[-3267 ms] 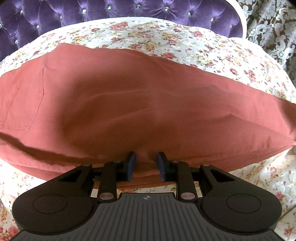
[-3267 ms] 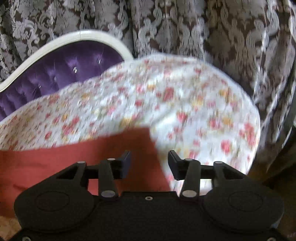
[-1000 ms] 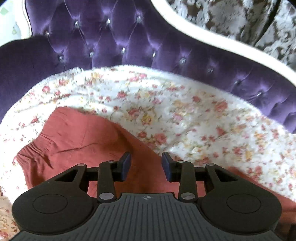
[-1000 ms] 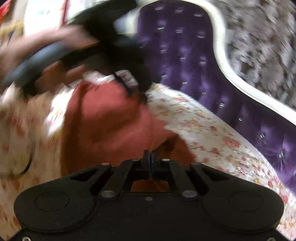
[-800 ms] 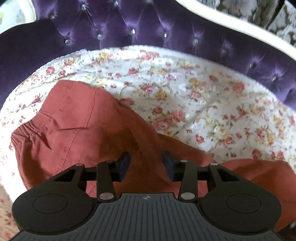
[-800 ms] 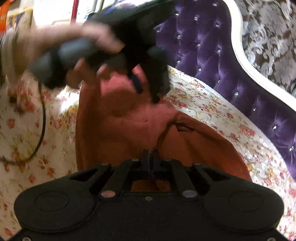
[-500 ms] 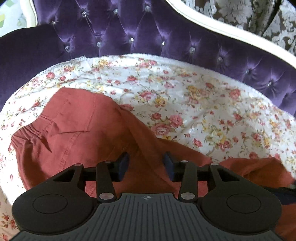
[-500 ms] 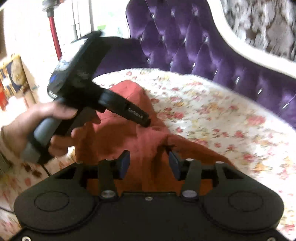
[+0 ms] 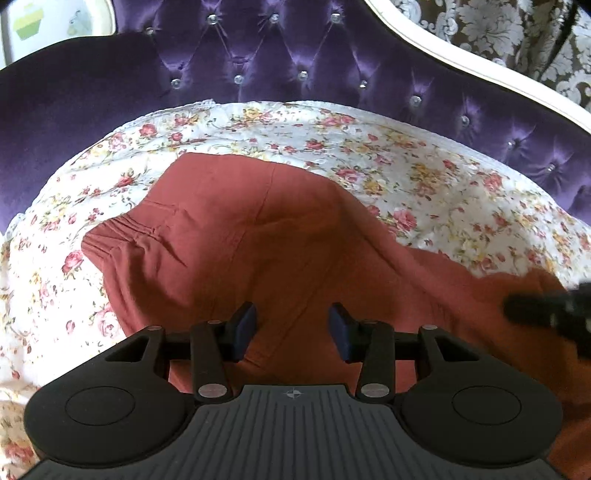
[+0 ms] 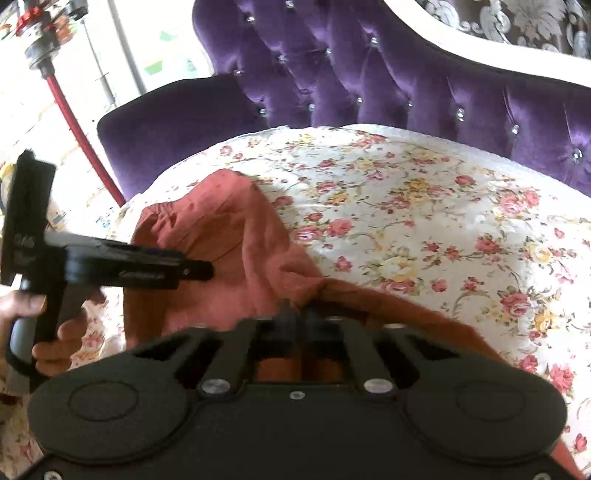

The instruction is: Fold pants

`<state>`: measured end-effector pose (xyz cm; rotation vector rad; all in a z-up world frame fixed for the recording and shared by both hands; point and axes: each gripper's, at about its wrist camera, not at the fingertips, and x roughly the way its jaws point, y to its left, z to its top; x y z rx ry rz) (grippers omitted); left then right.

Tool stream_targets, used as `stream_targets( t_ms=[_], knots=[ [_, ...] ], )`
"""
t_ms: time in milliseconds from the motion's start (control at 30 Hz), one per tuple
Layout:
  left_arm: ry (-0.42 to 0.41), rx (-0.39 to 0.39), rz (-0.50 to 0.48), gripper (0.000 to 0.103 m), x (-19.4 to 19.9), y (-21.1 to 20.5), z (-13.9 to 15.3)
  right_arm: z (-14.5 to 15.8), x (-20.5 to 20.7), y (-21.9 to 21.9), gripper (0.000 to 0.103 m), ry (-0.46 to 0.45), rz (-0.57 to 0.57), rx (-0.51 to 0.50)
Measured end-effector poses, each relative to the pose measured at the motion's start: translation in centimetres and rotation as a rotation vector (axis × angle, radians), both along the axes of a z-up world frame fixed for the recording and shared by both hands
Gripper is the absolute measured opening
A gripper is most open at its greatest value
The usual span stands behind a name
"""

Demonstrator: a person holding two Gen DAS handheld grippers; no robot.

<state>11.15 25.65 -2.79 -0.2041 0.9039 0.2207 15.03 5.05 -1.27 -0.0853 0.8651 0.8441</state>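
Rust-red pants lie crumpled on a floral sheet, elastic waistband toward the left. My left gripper hovers over the fabric near the waist, open, with cloth below the pads but none pinched. In the right wrist view my right gripper is shut on a raised ridge of the pants, which bunches at its tips. The left gripper shows there from the side, held by a hand. The right gripper appears as a dark blur at the left wrist view's right edge.
A purple tufted backrest with a white frame curves behind the sheet, and its armrest closes off the left end. Patterned curtains hang beyond. A red hose stands past the armrest.
My right gripper, open around the cloth half a second ago, has shut on a fold of the pants. My left gripper has come closer and lower over the waist area.
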Motion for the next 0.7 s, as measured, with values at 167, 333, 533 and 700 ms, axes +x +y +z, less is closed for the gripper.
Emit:
stream_targets(
  t_ms=[167,333,533,700],
  knots=[
    [0.018,0.046,-0.036,0.043,-0.3,-0.4,-0.4,-0.1,5.2,-1.2,0.005,-0.026,-0.187,0.012],
    [0.023,0.096,-0.064,0.043,-0.6,-1.1,-0.5,-3.5,7.6,0.8,0.004,0.010,-0.165,-0.082],
    [0.033,0.078,-0.076,0.043,-1.0,-0.4,-0.3,-3.6,7.5,-0.1,0.008,-0.013,-0.242,-0.071],
    [0.070,0.098,-0.052,0.042,-1.9,-0.1,0.5,0.8,5.9,-2.9,0.032,-0.148,-0.340,-0.092]
  ],
)
